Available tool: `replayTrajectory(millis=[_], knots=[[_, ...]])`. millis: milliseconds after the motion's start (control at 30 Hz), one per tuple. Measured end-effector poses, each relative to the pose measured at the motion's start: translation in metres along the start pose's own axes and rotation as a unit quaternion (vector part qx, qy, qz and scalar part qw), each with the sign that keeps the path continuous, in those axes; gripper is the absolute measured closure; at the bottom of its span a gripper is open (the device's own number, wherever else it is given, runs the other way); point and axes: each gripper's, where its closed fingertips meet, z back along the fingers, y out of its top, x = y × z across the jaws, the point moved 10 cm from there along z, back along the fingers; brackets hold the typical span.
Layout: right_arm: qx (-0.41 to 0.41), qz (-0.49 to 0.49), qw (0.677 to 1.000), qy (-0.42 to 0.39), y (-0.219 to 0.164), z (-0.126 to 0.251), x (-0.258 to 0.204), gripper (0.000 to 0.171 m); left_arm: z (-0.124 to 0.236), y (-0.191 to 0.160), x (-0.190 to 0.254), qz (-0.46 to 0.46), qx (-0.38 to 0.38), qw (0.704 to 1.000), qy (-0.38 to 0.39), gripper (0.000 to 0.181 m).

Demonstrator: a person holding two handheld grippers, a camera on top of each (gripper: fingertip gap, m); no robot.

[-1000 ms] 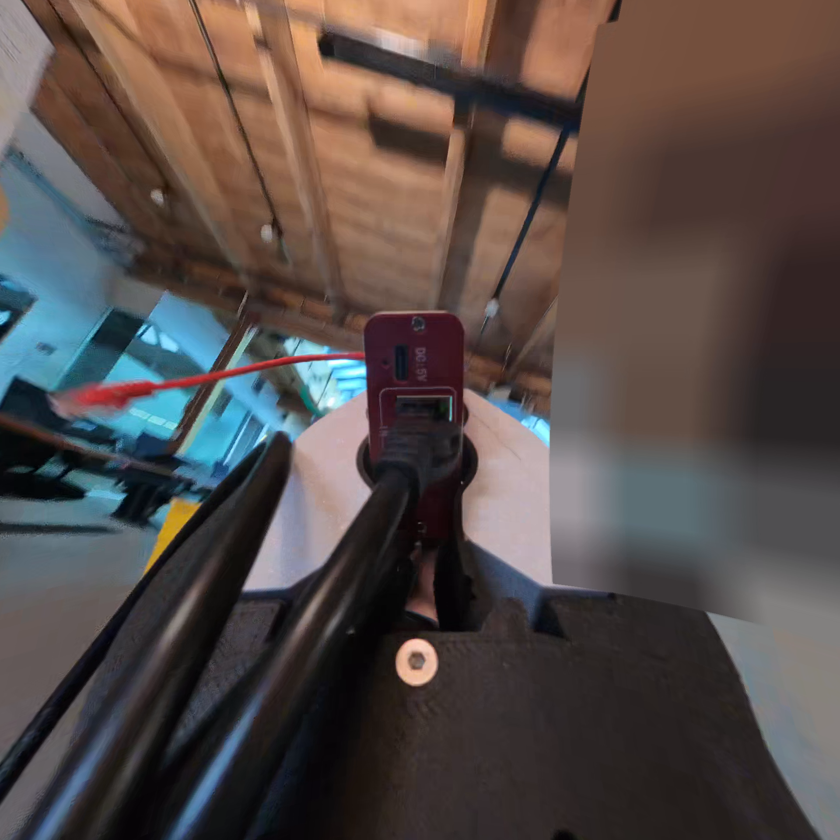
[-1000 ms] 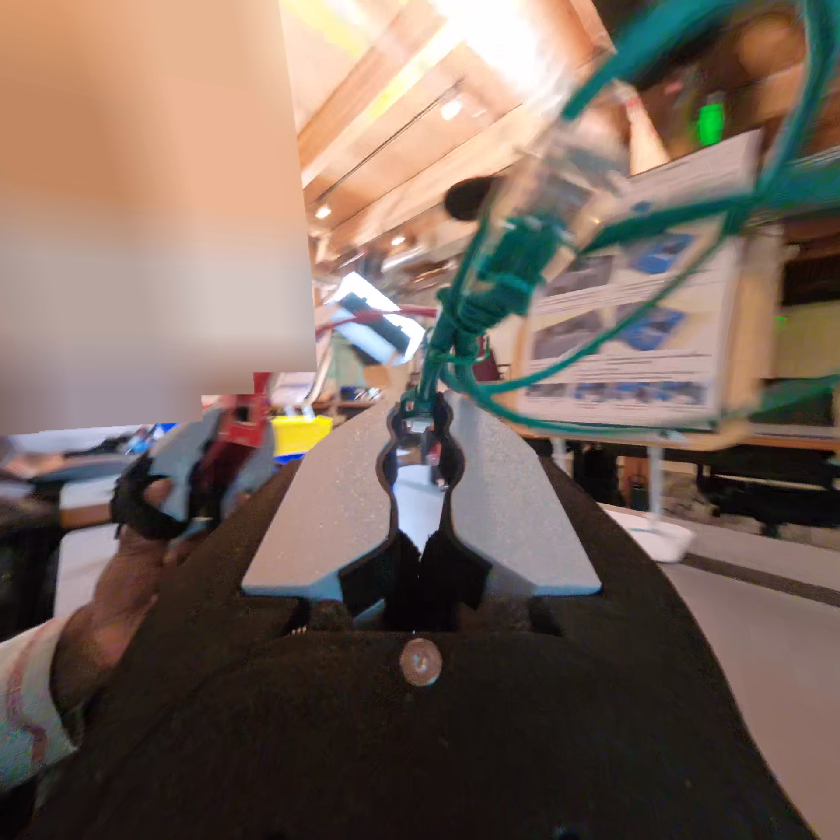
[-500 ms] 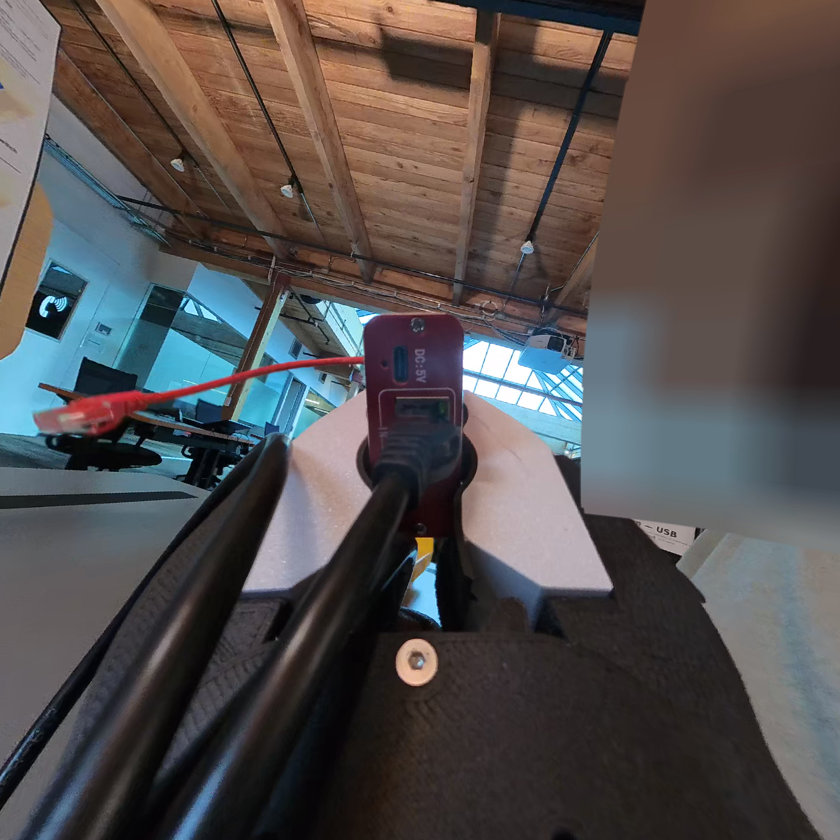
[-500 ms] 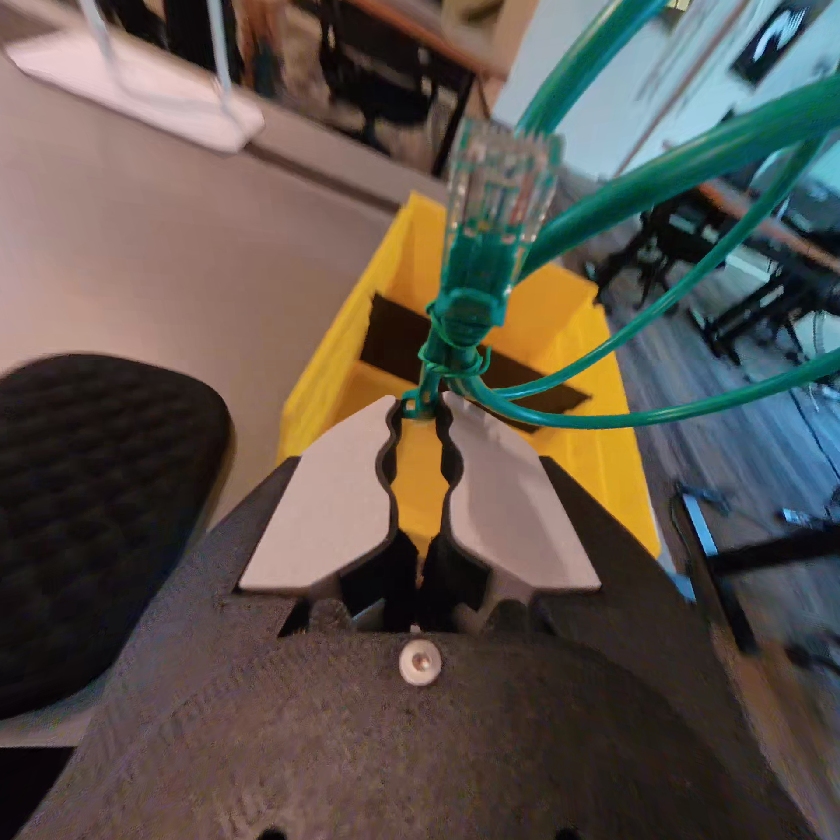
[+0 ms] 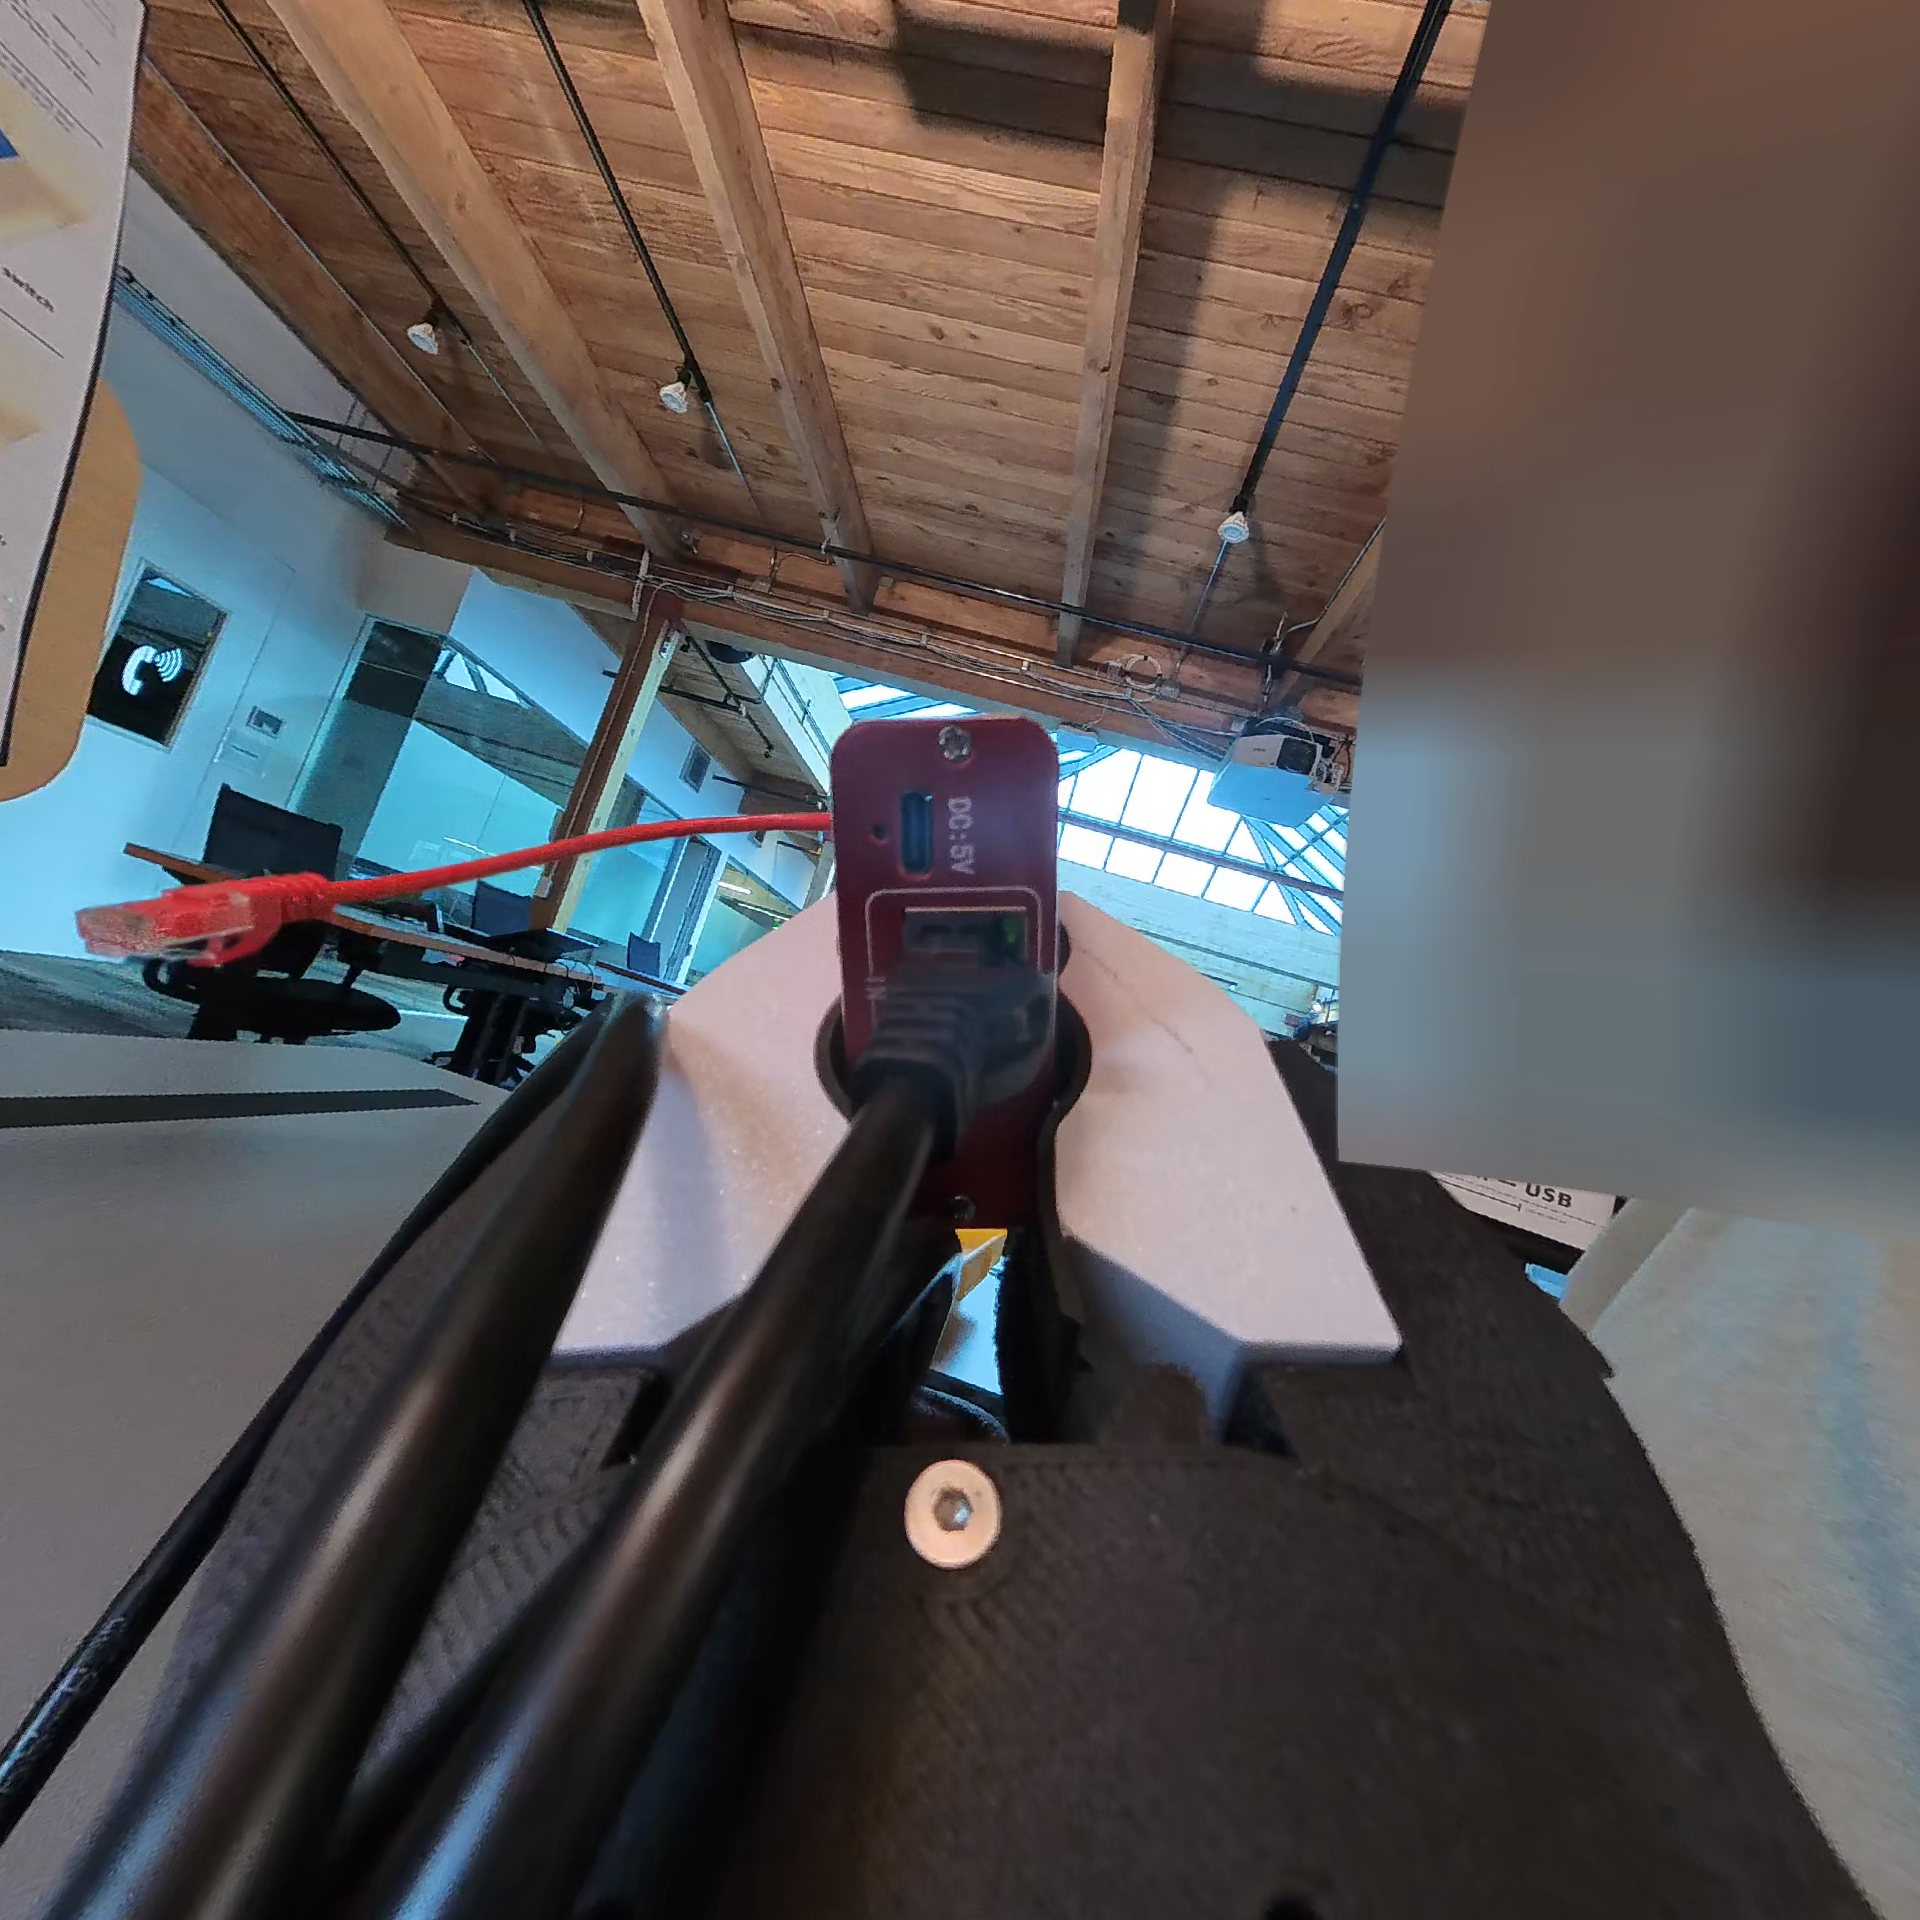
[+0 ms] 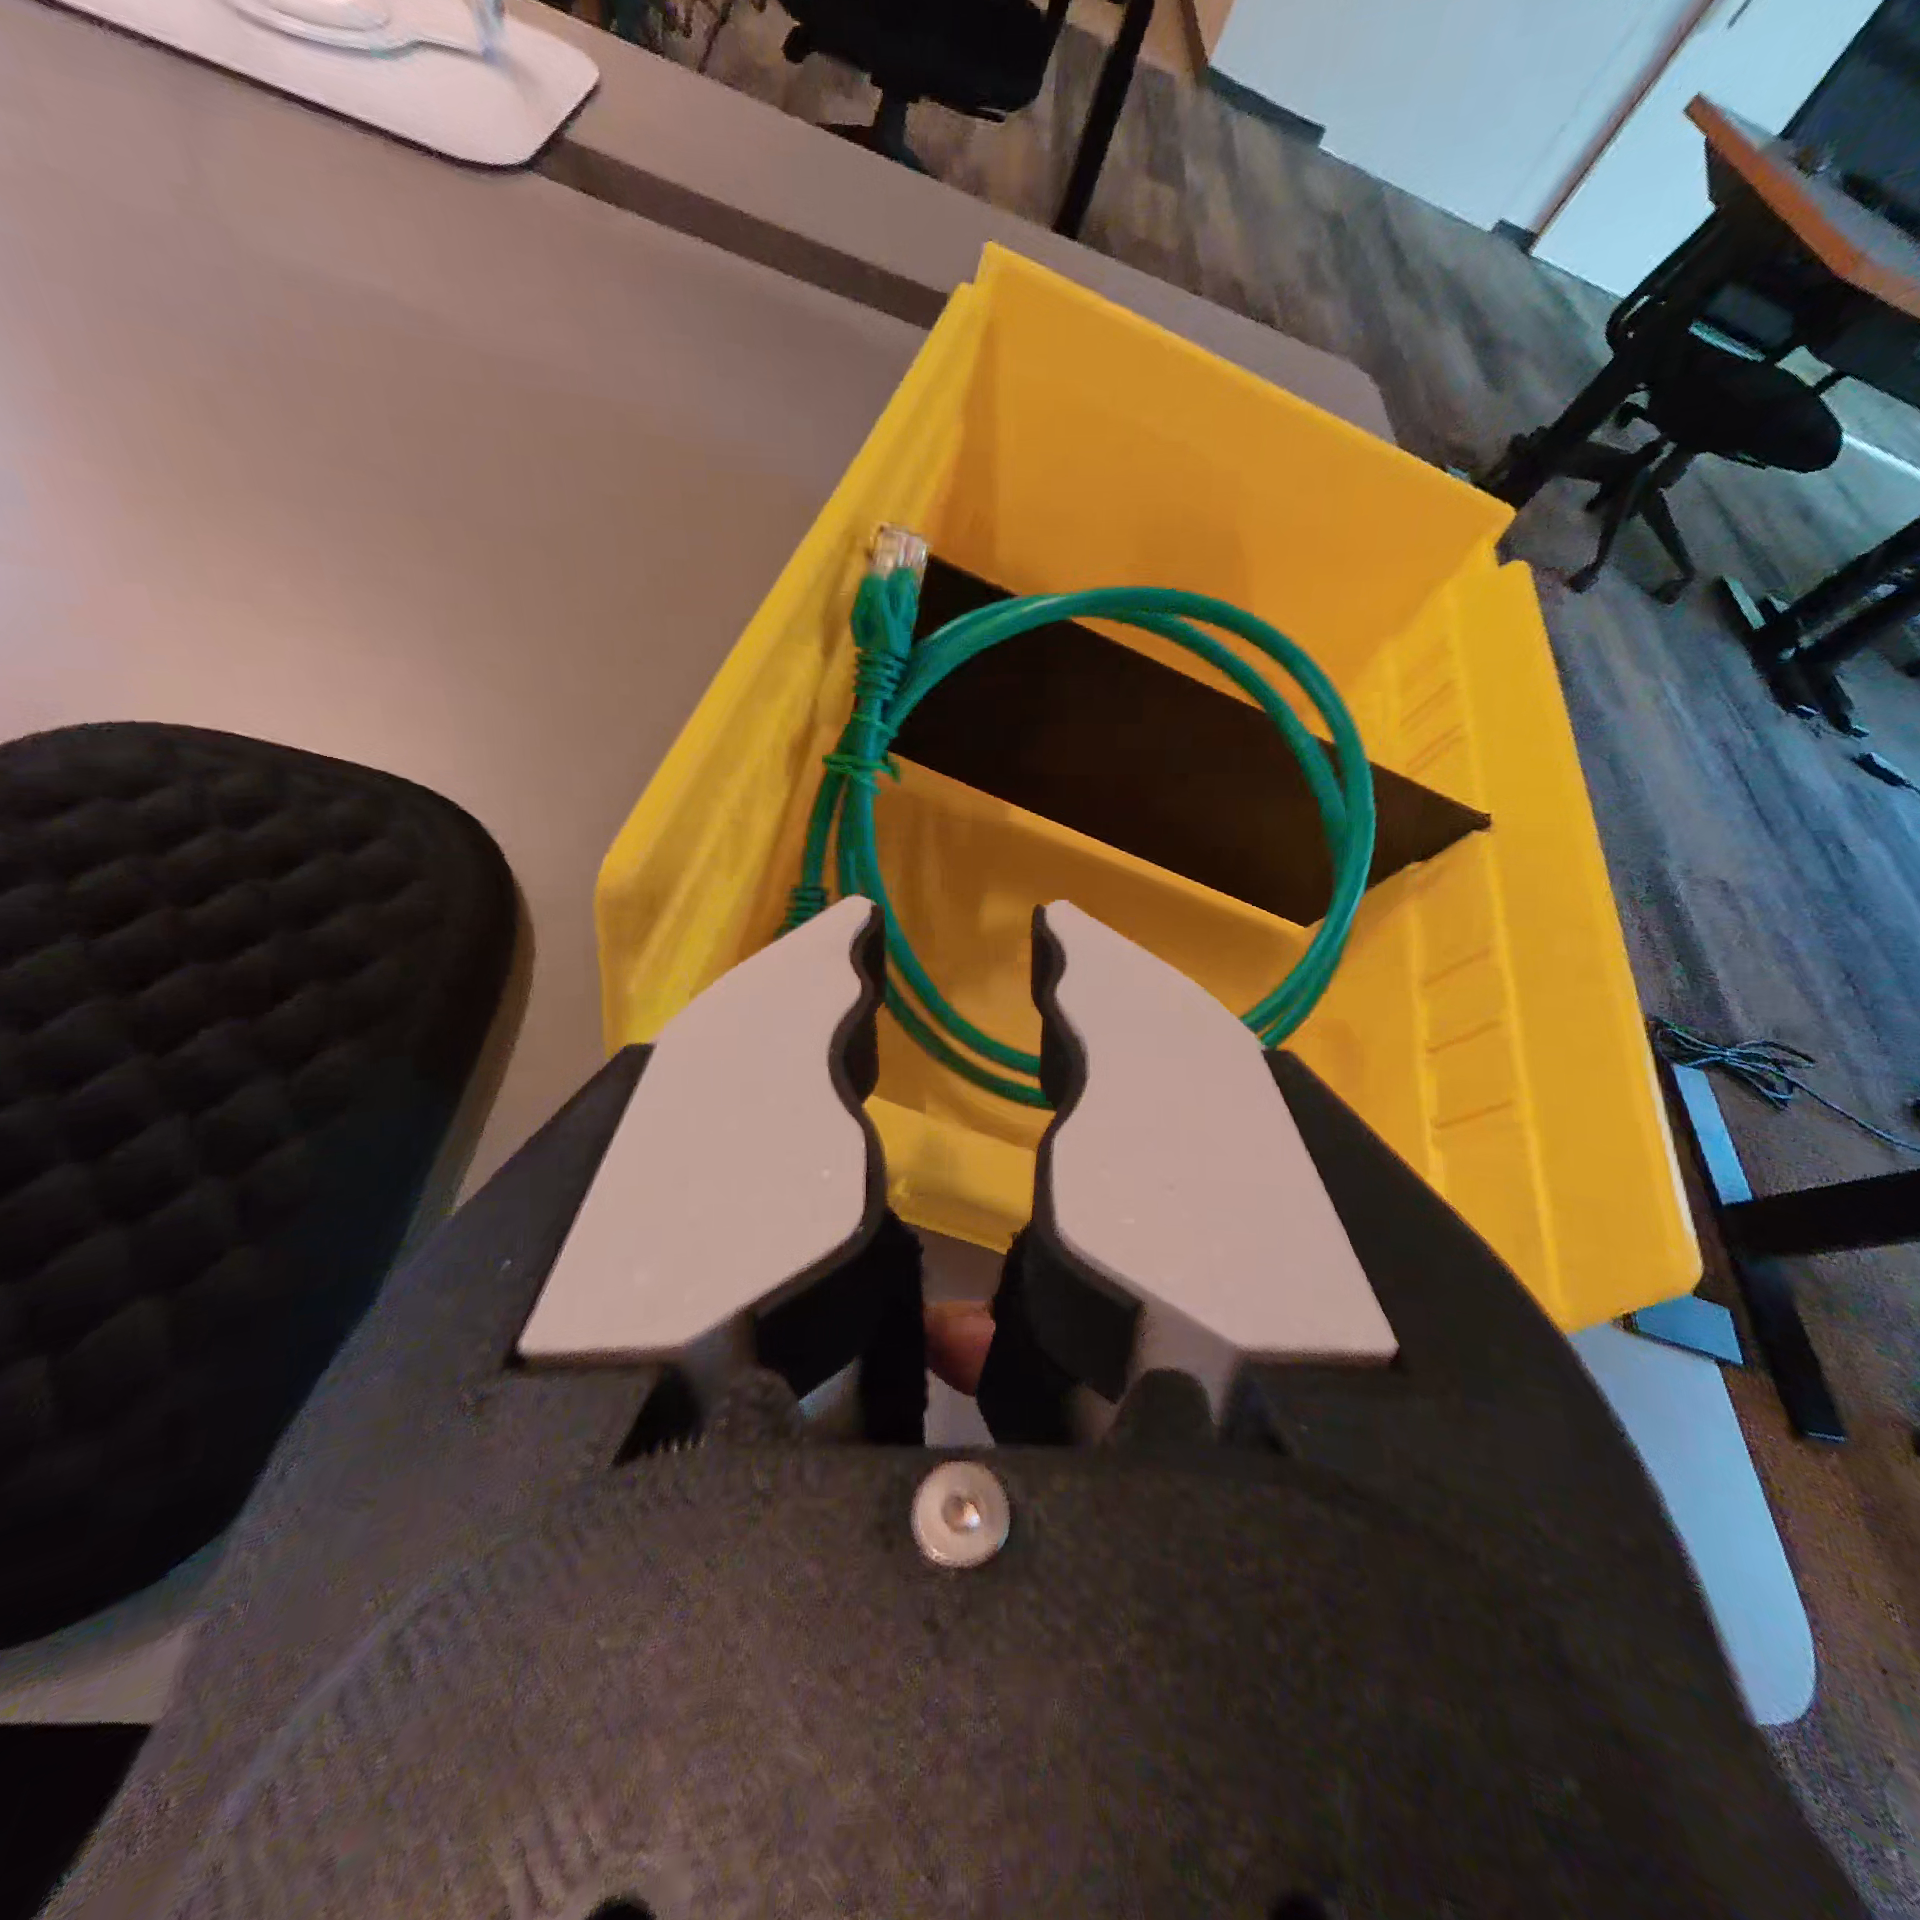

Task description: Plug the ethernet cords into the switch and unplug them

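Note:
In the left wrist view my left gripper (image 5: 951, 997) is shut on a small red switch (image 5: 943, 831), held upright toward the ceiling. A black cord (image 5: 810, 1226) is plugged into its lower port. A red ethernet cord (image 5: 416, 878) runs out from behind the switch to the left, its plug (image 5: 171, 920) hanging free. In the right wrist view my right gripper (image 6: 956, 925) is open and empty above a yellow bin (image 6: 1475, 831). A coiled green ethernet cord (image 6: 1320, 727) lies inside the bin, its clear plug (image 6: 899, 551) against the left wall.
The bin has a black divider (image 6: 1122, 717) and stands on a grey table (image 6: 364, 436) near its right edge. A black padded cushion (image 6: 208, 1091) lies at the left. A white flat base (image 6: 416, 73) sits at the far table end. Office chairs and desks stand beyond. My right fingertips sit around 40 centimetres from my left ones.
My right gripper has opened and let go of the green cord, which now lies coiled in the yellow bin. My left gripper still holds the switch, barely moved.

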Motion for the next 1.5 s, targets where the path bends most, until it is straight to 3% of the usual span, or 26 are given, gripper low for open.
replayTrajectory(millis=[333, 400, 500, 567, 633, 733, 800, 967, 1100, 1400, 1500], knots=[[-0.039, -0.028, 0.998, 0.035, -0.002, -0.024, 0.007, 0.142, -0.002, -0.003, 0.000, -0.008, -0.016, 1.000, 0.007, 0.151], [0.001, -0.042, 0.998, 0.038, 0.006, -0.020, 0.005, 0.142, -0.003, -0.004, 0.000, -0.010, -0.025, 1.000, 0.009, 0.152], [0.148, -0.061, 0.985, 0.060, 0.031, -0.001, -0.010, 0.142, -0.005, -0.007, 0.000, -0.014, -0.038, 0.999, 0.012, 0.151], [0.267, -0.086, 0.946, 0.164, 0.051, 0.014, -0.033, 0.148, -0.005, -0.008, 0.000, -0.016, -0.042, 0.999, 0.012, 0.151], [0.347, -0.113, 0.874, 0.320, 0.068, 0.024, -0.065, 0.152, -0.005, -0.008, 0.001, -0.016, -0.042, 0.999, 0.009, 0.151], [0.345, -0.139, 0.756, 0.539, 0.085, 0.022, -0.124, 0.153, -0.006, -0.009, 0.002, -0.018, -0.042, 0.999, 0.004, 0.152], [0.311, -0.147, 0.695, 0.631, 0.092, 0.013, -0.164, 0.149, -0.006, -0.009, 0.003, -0.020, -0.043, 0.999, 0.001, 0.152], [0.281, -0.152, 0.674, 0.666, 0.104, -0.013, -0.228, 0.131, -0.007, -0.011, 0.006, -0.017, -0.047, 0.999, -0.020, 0.151], [0.325, -0.186, 0.618, 0.691, 0.112, -0.015, -0.230, 0.146, -0.008, -0.013, 0.008, -0.023, -0.061, 0.997, -0.029, 0.148], [0.356, -0.112, 0.653, 0.659, 0.112, -0.010, -0.224, 0.154, -0.010, -0.016, 0.011, -0.041, -0.078, 0.996, -0.033, 0.152], [0.397, -0.055, 0.700, 0.591, 0.110, -0.005, -0.222, 0.154, -0.011, -0.019, 0.013, -0.091, -0.089, 0.992, -0.004, 0.152]])
